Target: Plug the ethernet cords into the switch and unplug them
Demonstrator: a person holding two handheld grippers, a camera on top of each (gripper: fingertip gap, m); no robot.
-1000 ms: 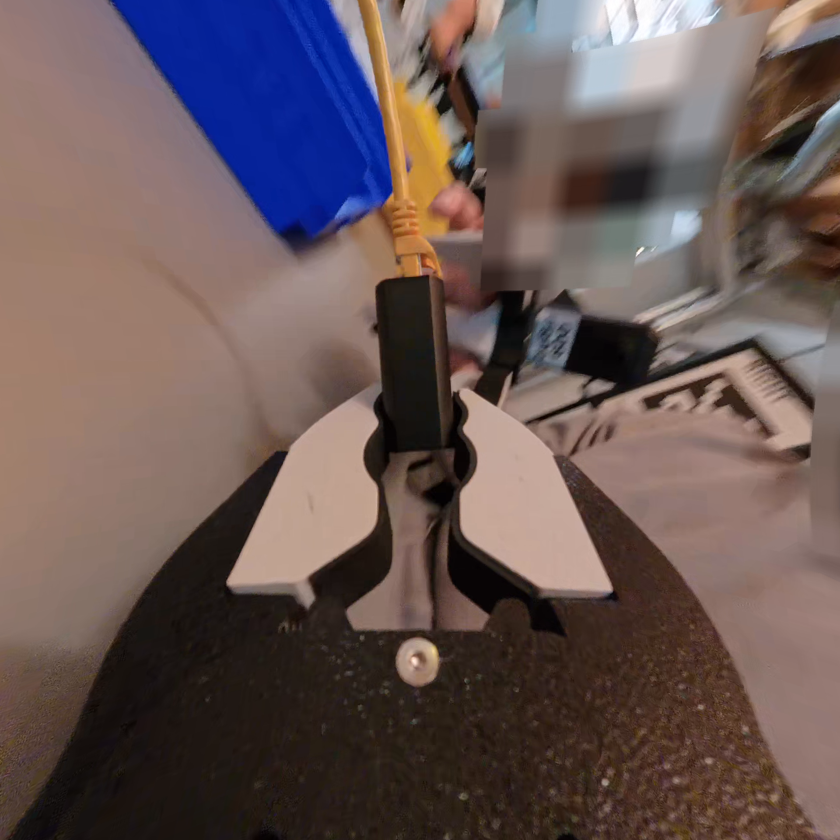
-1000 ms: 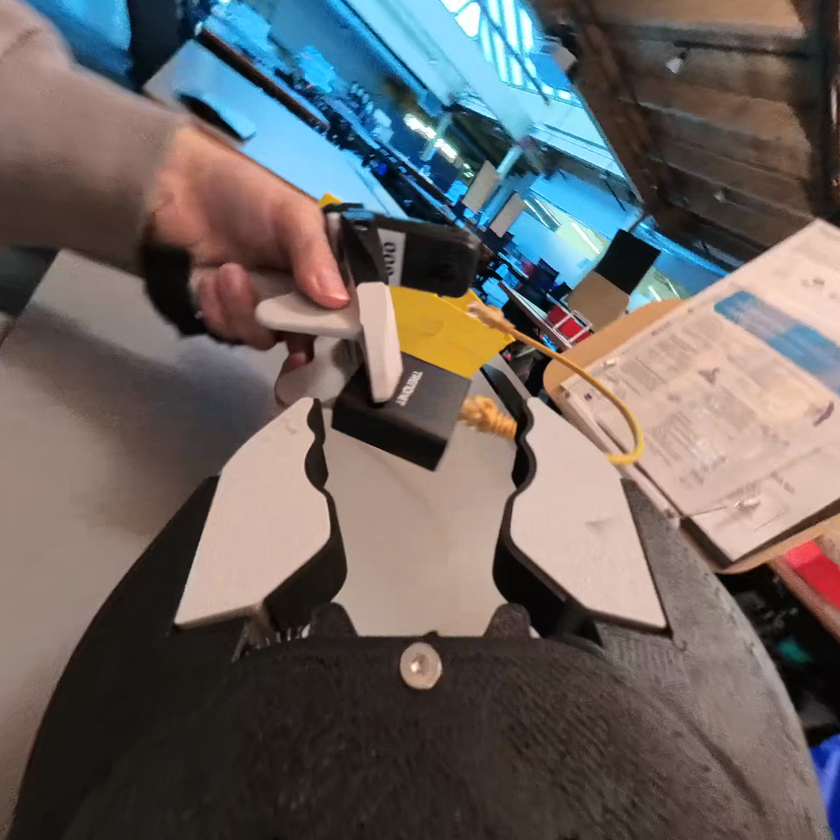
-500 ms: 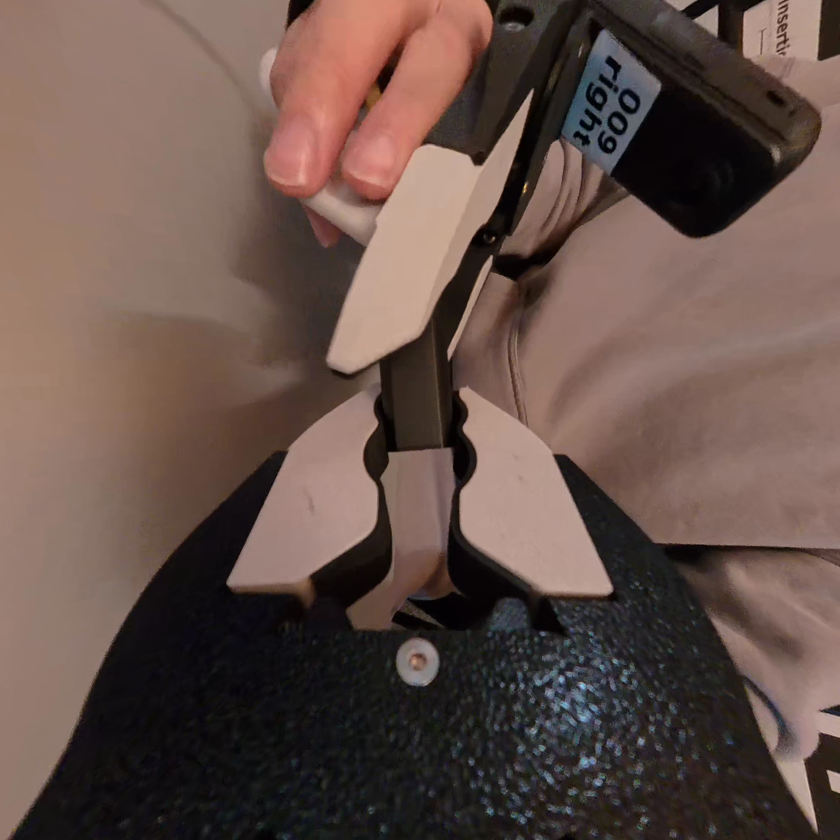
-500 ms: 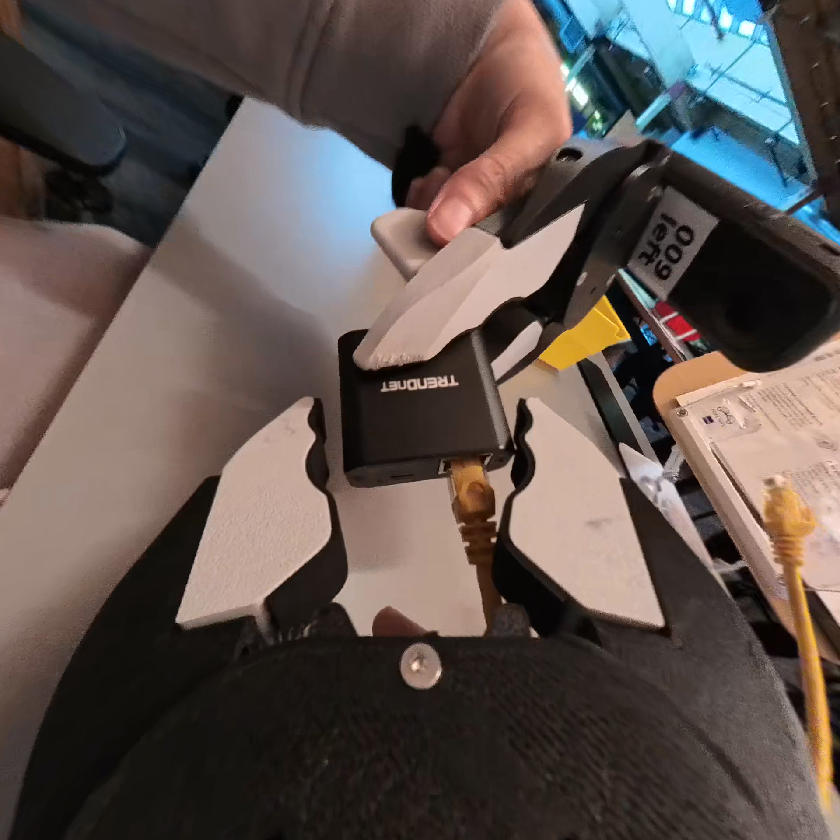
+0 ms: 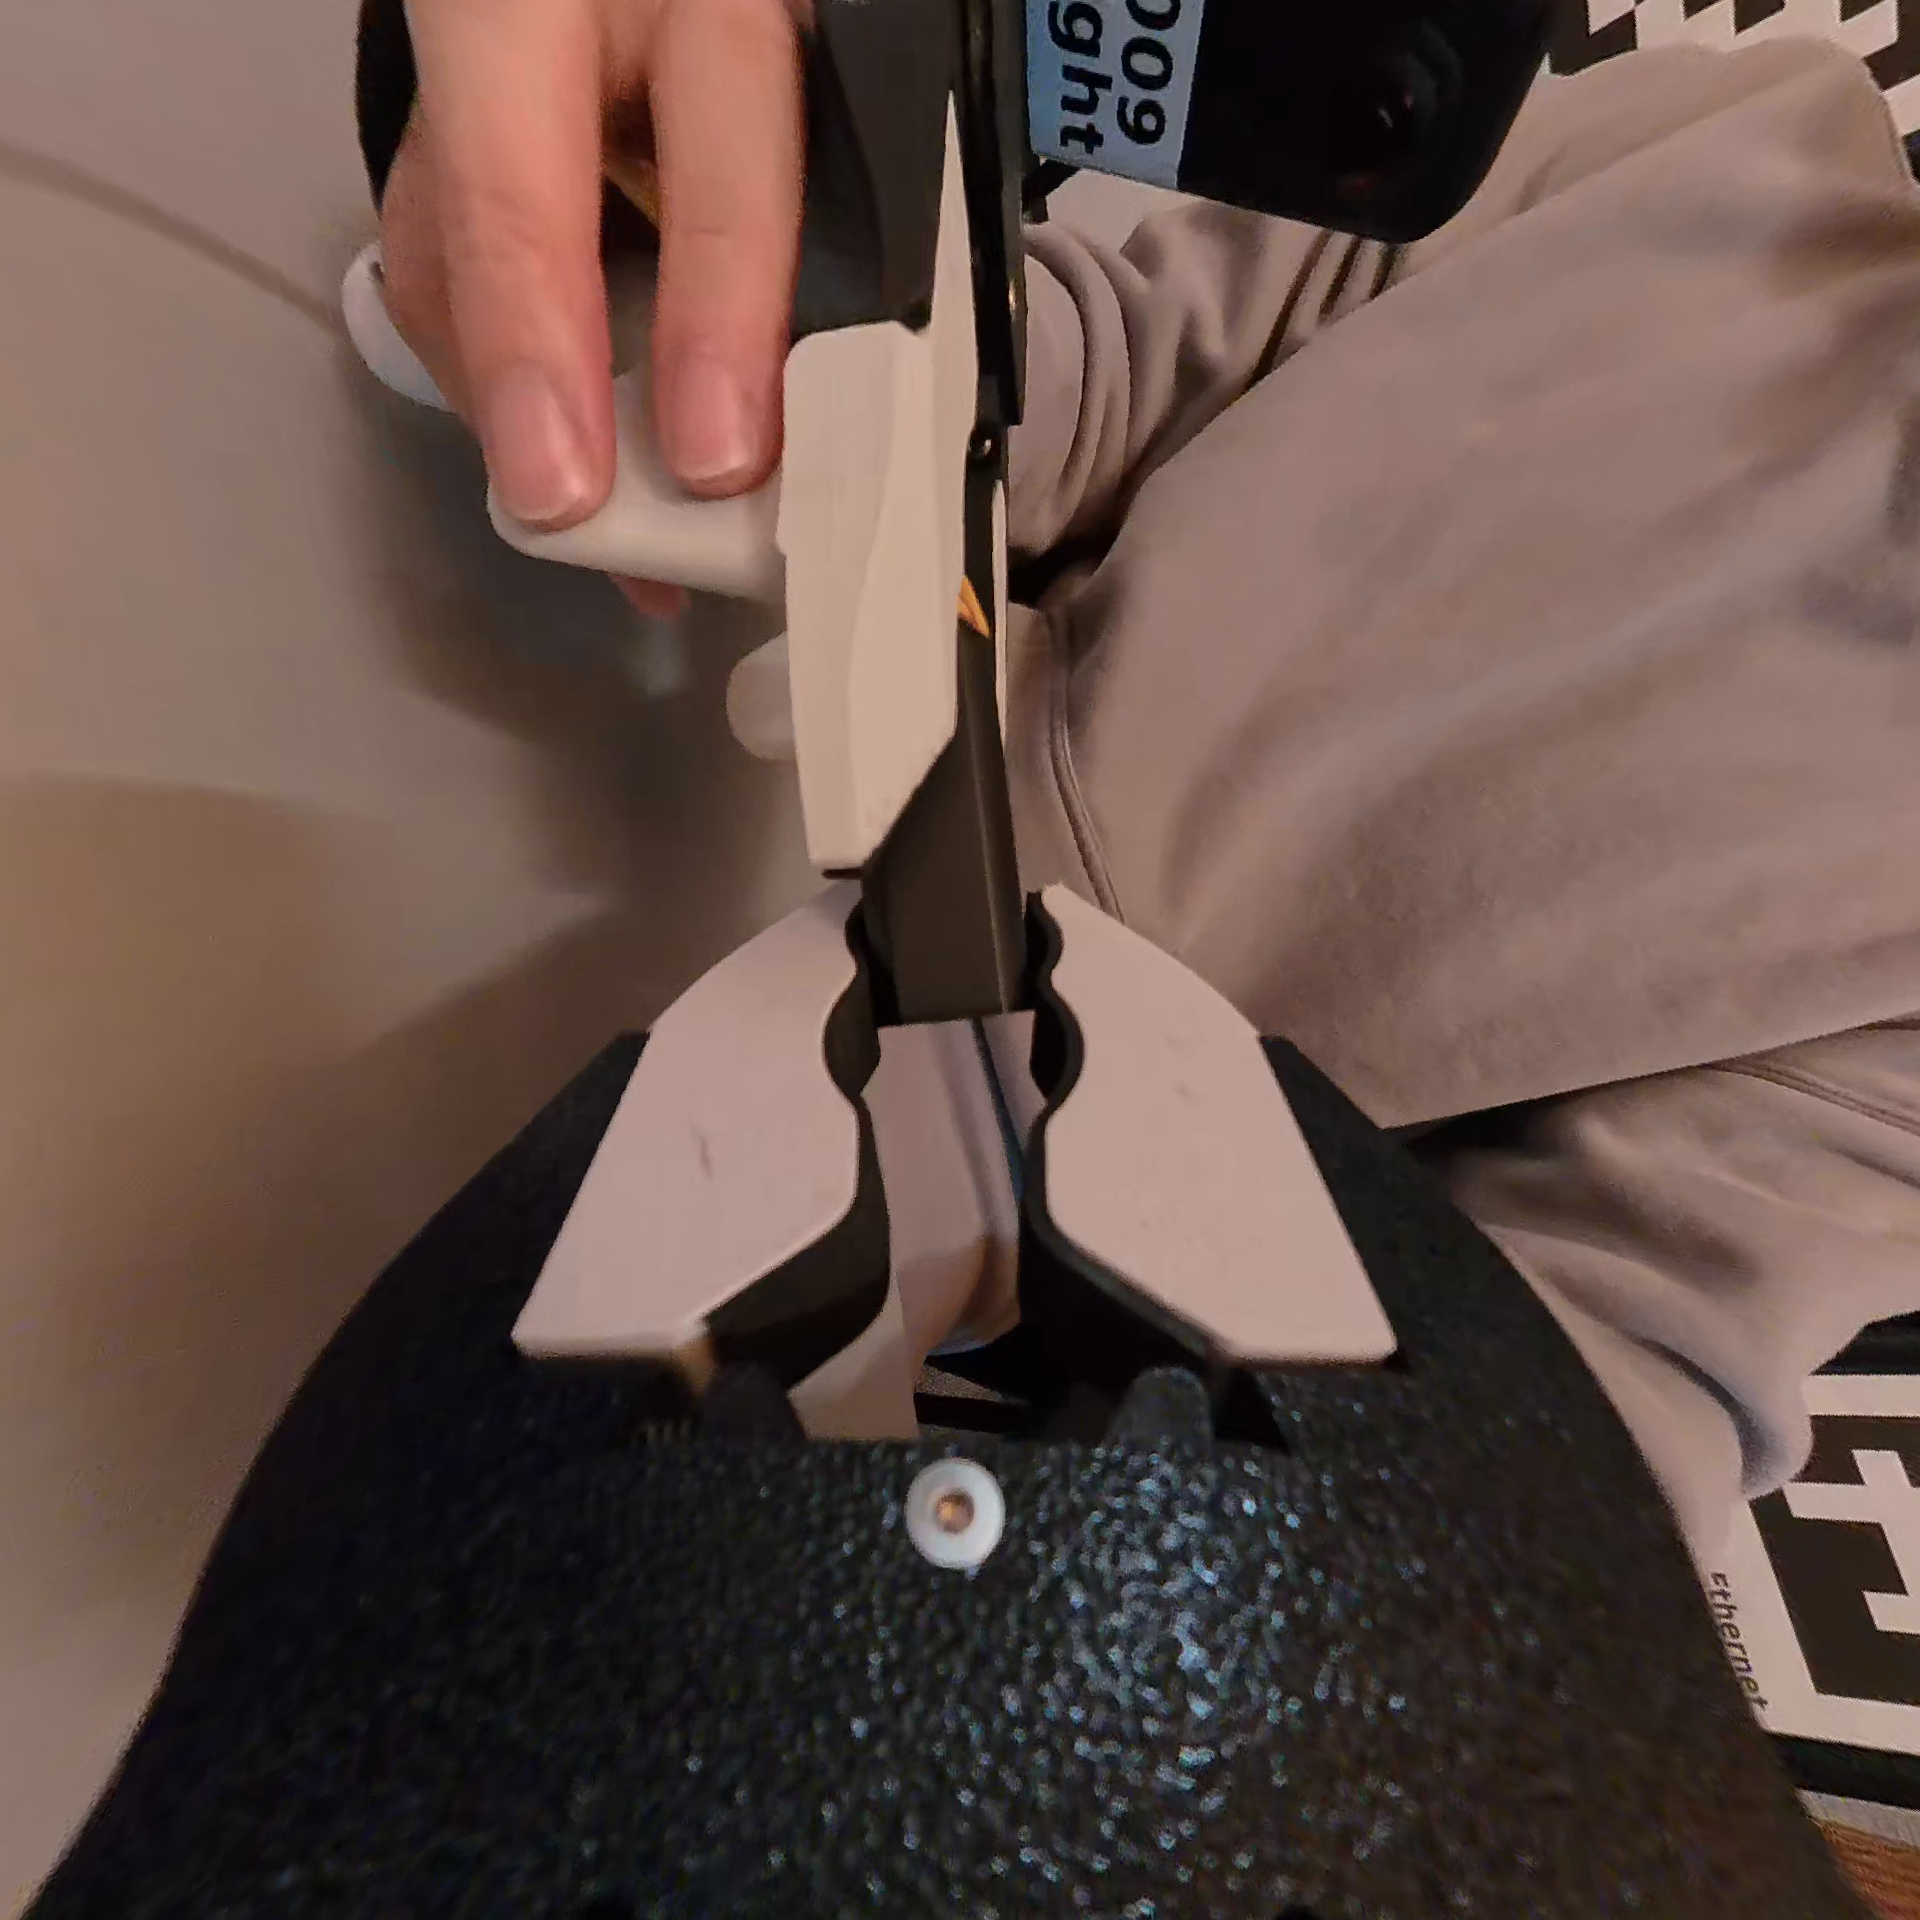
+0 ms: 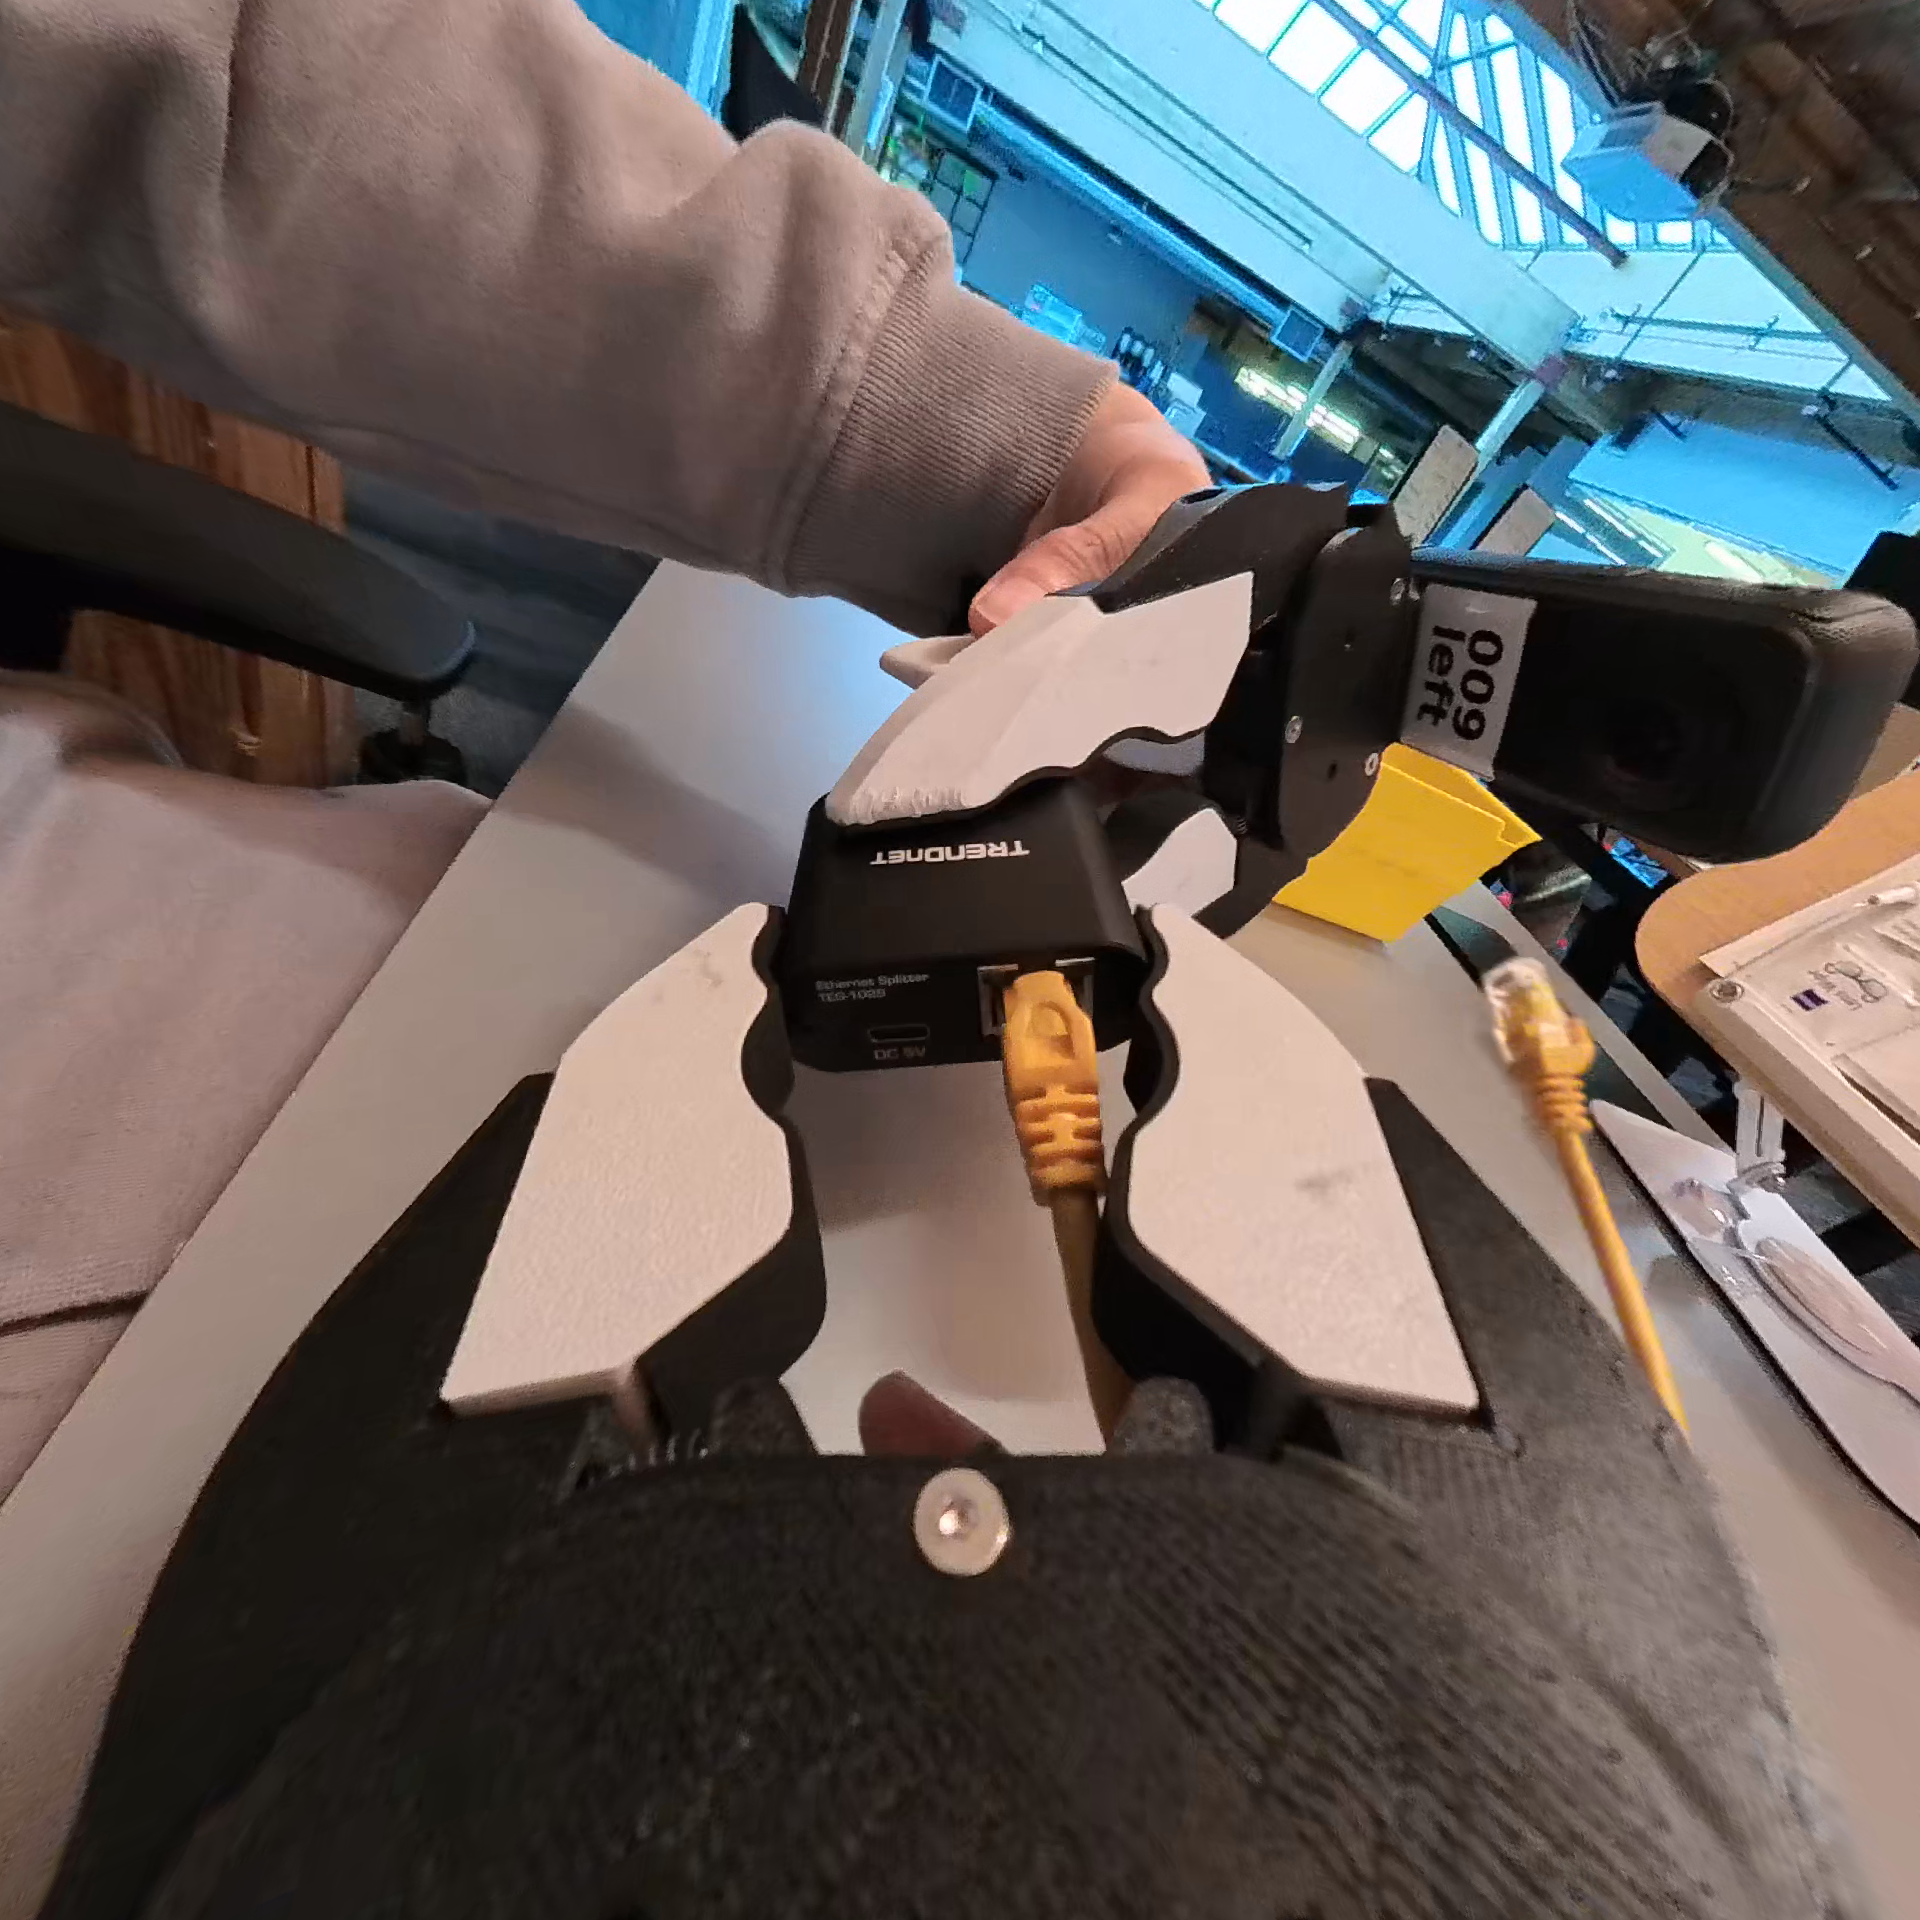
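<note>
The left gripper (image 6: 997,821) is clamped on the small black plastic switch (image 6: 951,940); the right gripper (image 6: 951,1023), formerly short of it, now brackets its sides above the white worktop (image 6: 623,790), contact unclear.

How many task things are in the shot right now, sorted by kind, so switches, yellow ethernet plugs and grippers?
Switches: 1, the black switch, clamped by the left gripper.
Yellow ethernet plugs: 2, the plugged-in plug and the loose plug off to the right.
Grippers: 2, counting the right gripper, open around the switch.
Total: 5
</note>
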